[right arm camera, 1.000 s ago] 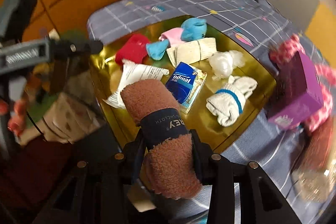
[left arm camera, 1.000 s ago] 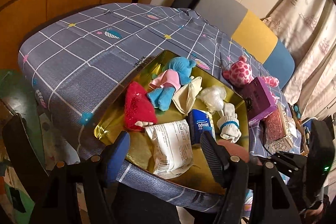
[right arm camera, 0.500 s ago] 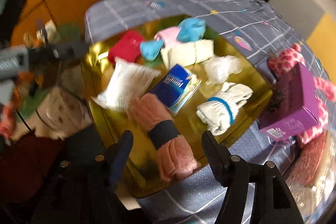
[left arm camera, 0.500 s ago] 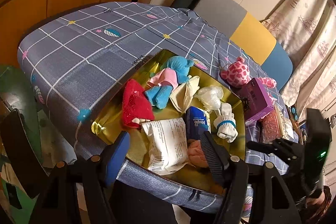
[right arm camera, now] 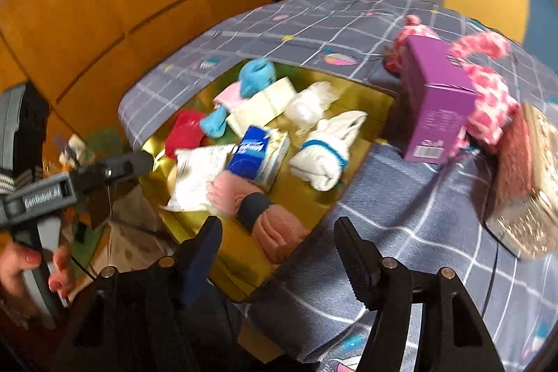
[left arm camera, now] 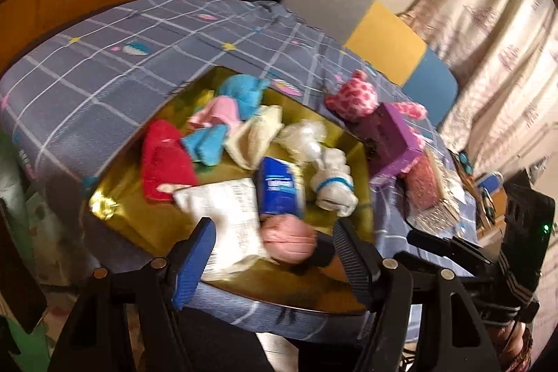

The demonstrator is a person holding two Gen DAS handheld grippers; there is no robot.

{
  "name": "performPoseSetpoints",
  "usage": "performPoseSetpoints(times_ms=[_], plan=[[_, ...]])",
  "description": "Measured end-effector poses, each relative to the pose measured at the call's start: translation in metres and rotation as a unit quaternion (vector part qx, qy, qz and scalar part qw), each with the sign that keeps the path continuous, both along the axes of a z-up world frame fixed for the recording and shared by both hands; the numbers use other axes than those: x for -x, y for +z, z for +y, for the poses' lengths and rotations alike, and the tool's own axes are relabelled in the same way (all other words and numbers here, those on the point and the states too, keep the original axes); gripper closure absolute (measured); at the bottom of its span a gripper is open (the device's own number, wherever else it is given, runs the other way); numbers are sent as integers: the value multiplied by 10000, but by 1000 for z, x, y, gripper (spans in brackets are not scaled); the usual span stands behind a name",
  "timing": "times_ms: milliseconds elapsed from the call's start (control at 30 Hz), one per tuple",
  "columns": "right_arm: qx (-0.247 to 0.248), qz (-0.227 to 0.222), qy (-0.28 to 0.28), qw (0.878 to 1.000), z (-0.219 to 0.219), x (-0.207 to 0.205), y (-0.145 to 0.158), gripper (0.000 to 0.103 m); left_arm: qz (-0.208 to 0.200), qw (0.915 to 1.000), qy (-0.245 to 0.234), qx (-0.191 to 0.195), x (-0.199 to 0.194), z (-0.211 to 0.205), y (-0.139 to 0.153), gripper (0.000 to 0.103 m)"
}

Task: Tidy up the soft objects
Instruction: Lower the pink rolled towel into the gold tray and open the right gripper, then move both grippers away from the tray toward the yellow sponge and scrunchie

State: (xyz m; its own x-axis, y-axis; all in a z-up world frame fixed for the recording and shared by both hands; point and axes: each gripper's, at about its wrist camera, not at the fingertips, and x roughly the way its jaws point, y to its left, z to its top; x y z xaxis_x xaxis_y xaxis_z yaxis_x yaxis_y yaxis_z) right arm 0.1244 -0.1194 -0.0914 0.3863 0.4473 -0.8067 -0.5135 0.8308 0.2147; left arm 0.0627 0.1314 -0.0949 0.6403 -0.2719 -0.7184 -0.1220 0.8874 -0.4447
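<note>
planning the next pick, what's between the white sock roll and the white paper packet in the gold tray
The blue tissue pack lies between the white sock roll and white paper packet, clearest in the right wrist view.

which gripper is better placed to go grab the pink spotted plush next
Right. The right gripper is open and empty, and the pink spotted plush lies on its side of the gold tray.

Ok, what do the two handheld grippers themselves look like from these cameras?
Both are black frames with silver bolts. The left gripper and right gripper each pair a blue-padded finger with a black ribbed one. Seen from the right wrist, the left unit's grey body reads "GenRobot.AI"; from the left wrist, a green light glows on the right unit.
</note>
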Motion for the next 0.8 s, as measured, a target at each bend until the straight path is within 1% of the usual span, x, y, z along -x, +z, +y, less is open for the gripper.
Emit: performPoseSetpoints(times_ms=[67, 200, 300, 400, 533, 633, 767, 800], plan=[[-2, -12, -163, 9999, -12, 1, 0, 36, -74, 9998, -179, 30, -3, -9, 2, 33], [177, -22, -511, 9985, -43, 4, -7, 36, -338, 9975, -608, 77, -6, -31, 11, 33], [274, 6, -875, 9958, -79, 7, -10, 36, -433, 9949, -907, 64, -10, -50, 17, 33], [274, 68, -1379, 9900, -124, 9, -13, 36, -485, 9920, -1164, 23, -15, -70, 22, 33], [314, 27, -2180, 9754, -193, 11, -14, 36, -516, 9876, -1481, -50, -24, -101, 29, 33], [418, -110, -2783, 9595, -247, 9, -13, 35, -486, 9843, -1693, -80, -30, -122, 30, 33], [531, -254, -3352, 9403, -307, -4, -13, 35, -383, 9797, -1965, -109, -35, -152, 30, 33], [525, -281, -3440, 9371, -318, -8, -14, 35, -369, 9779, -2053, -142, -36, -161, 30, 33]])
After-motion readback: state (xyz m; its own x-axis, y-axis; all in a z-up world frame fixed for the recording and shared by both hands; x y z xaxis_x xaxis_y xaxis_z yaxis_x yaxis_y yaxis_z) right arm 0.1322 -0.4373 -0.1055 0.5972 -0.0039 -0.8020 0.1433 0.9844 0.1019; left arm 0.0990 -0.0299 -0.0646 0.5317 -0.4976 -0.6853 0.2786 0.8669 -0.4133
